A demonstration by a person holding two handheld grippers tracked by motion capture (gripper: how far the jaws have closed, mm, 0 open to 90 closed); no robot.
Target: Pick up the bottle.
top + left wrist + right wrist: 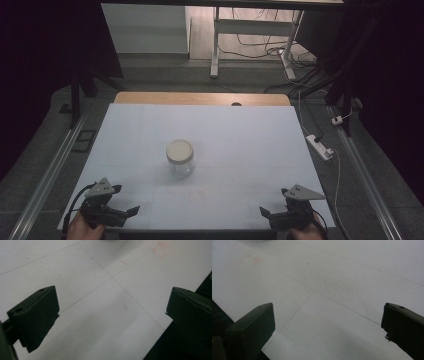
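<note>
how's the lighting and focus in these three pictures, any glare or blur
High view: dim, dark surround; the lidded clear glass jar looks soft, no glare. Left gripper view: near black jaws blurred, white tabletop evenly lit. Right gripper view: jaws likewise soft, the tabletop's grain sharp at centre.

In the left gripper view, the left tongs stand wide apart, one black jaw at about 8 o'clock and the other at 4 o'clock, with nothing between them. Below lies the white worktop, crossed by thin pencil lines that meet near the centre. A faint red square outline sits at 1 o'clock, with a short red mark just beside it. The worktop's dark edge runs along 5 o'clock.
</note>
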